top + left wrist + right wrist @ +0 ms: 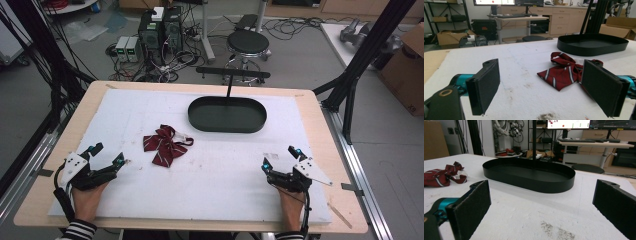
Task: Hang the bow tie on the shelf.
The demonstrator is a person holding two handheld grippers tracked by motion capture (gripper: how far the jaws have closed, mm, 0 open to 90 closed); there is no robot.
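Note:
A dark red bow tie (165, 144) with white stripes lies crumpled on the white mat (215, 170), left of centre. Behind it stands a black oval tray (227, 114) with an upright post and crossbar. My left gripper (107, 154) rests near the mat's left edge, open, with nothing between its pads; in the left gripper view the bow tie (560, 71) lies ahead, toward the right jaw. My right gripper (280, 158) rests at the right front, open and holding nothing. The right gripper view has the tray (529, 173) straight ahead and the bow tie (444, 176) far left.
The mat covers a wooden table (315, 107) framed by black struts (367, 47). Past the far edge are a black stool (248, 44), computer boxes (160, 30) and floor cables. Dirty smudges mark the mat (546, 116) near the left gripper.

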